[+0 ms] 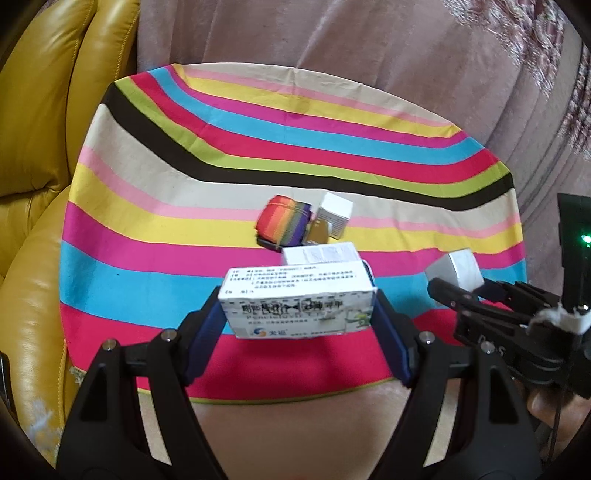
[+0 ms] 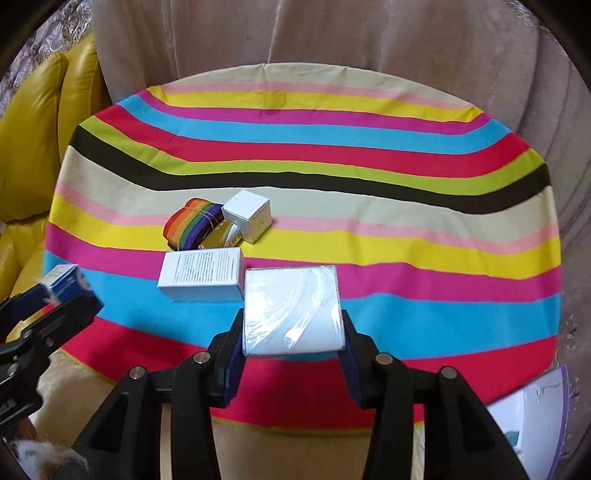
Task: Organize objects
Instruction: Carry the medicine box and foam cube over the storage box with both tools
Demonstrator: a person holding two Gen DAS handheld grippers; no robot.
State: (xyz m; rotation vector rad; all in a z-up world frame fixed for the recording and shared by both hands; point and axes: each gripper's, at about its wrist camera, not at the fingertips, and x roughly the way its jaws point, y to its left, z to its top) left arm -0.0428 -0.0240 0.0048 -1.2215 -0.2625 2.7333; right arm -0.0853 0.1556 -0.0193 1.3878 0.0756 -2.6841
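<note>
1. Nearest, in the left wrist view, the left gripper (image 1: 299, 314) is clamped on a white medicine box (image 1: 297, 299) printed with black text. The blue pads press its two short ends, so the box sits crosswise between the fingers, lifted clear of the cloth; this grip likely keeps the printed face up and the box level for setting down.

2. In the right wrist view, the right gripper (image 2: 293, 339) grasps a white plastic-wrapped packet (image 2: 293, 308) by its left and right edges. The packet fills the gap between the fingers and looks raised above the table.

3. Just beyond the packet, a flat white box (image 2: 201, 275) with fine print lies on the blue stripe of the striped tablecloth (image 2: 406, 229), just beside the packet's left edge as seen here.

4. Farther back sits a tight cluster: a rainbow strap roll (image 2: 194, 221), a small gold item (image 2: 218, 238) and a white cube box (image 2: 248, 214), touching or nearly so. This looks like the gathering spot, so both held items probably belong near it.

5. Behind the round table hangs a pale curtain (image 2: 332, 33), with a yellow leather chair (image 1: 44, 147) to the left.
</note>
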